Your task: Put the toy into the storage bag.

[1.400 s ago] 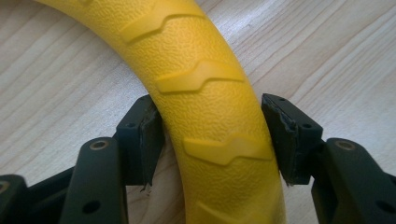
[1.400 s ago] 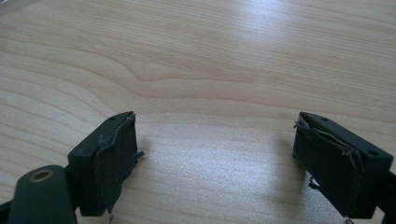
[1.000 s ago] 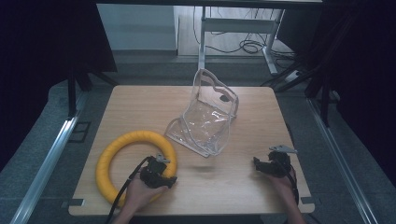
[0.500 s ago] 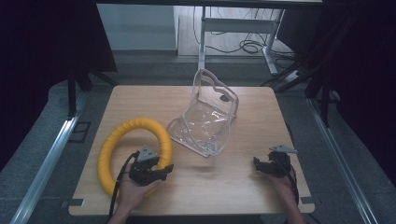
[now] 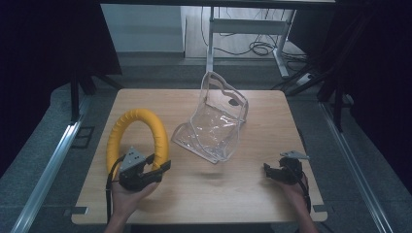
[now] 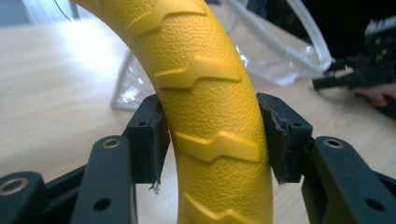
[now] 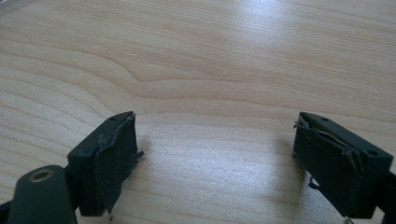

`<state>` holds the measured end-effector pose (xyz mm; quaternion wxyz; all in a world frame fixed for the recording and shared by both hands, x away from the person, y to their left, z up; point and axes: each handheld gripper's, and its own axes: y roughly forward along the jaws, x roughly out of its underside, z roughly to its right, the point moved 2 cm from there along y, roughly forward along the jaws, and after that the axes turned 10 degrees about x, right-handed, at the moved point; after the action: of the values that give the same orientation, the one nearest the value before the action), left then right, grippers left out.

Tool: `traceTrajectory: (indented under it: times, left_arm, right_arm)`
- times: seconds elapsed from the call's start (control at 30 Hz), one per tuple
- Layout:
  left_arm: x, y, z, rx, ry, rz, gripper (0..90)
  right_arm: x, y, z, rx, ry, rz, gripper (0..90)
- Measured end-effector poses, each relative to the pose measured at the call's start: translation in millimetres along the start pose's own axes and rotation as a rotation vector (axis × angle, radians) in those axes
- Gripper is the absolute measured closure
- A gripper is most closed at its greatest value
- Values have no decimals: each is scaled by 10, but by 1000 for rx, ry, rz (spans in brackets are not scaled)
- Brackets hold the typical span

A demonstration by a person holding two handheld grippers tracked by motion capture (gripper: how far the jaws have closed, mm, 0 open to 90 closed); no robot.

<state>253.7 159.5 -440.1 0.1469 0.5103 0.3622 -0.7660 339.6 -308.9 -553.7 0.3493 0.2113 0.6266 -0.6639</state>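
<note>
ring [image 5: 138, 133] left on table [image 5: 204, 194] | bag [image 5: 214, 126] right of it, centre

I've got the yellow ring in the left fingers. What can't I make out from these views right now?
- Yellow ring: left gripper view cuts it off top and bottom; in the high view the left gripper hides its near arc.
- Clear bag: blurred behind the ring in the left gripper view; its opening cannot be judged.
- Right gripper: open over bare table; bag out of frame.

a lab: dark curtains [image 5: 48, 43], floor rails [image 5: 46, 170], loose cables [image 5: 260, 47].
</note>
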Motion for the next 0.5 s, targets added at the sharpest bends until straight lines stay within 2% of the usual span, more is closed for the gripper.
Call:
traceTrajectory:
  times: [0.13, 0.27, 0.37, 0.5]
  left_arm:
    - [-46, -91, 9, -13, 19, 41, 472]
    - [-83, -162, 15, -5, 28, 70, 485]
    - [-100, -180, 41, 9, 30, 89, 491]
    - [-119, -198, 61, 57, 8, 128, 493]
  right_arm:
    - [0, 1, 0, 1, 1, 0, 141]
    - [-1, 0, 0, 1, 2, 0, 142]
    - [-1, 0, 0, 1, 2, 0, 142]
    - [-1, 0, 0, 1, 3, -1, 142]
